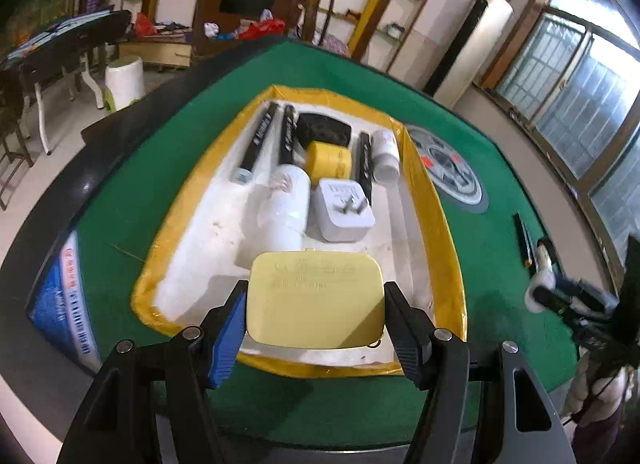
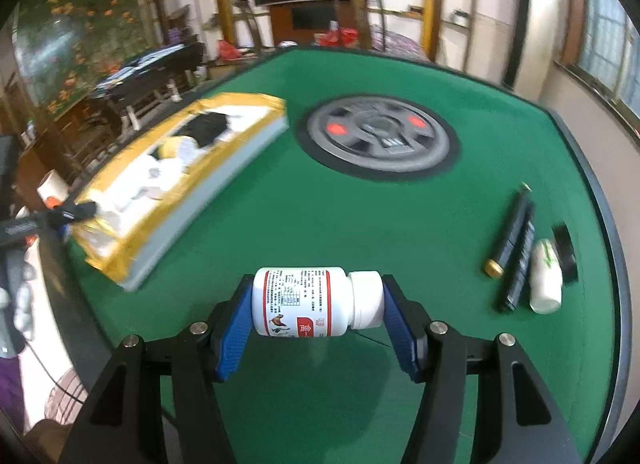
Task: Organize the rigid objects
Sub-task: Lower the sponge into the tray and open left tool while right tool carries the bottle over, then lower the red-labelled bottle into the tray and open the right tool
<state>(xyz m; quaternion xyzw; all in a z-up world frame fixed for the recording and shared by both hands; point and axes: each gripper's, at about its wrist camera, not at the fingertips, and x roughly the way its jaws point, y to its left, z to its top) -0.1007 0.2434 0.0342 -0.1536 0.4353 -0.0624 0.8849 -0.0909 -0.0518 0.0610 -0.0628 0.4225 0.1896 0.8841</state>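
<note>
Left gripper [image 1: 314, 328] clamps the flat pale-yellow plastic case [image 1: 316, 298] over the yellow-taped white tray [image 1: 424, 192]'s 6 o'clock end; right gripper [image 2: 318, 322] pinches the white labelled pill bottle [image 2: 308, 302] end-to-end above green felt table [image 2: 360, 224], which likely slips or pivots if bumped.

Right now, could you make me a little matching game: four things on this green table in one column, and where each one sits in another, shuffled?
Things:
1. pale yellow case
2. white pill bottle
3. white charger plug
4. gold-capped black pen

Places:
A. lying on the green felt
B. held in the left tool
C. inside the yellow-rimmed tray
D. held in the right tool

Pairs: 1-B, 2-D, 3-C, 4-A
</note>
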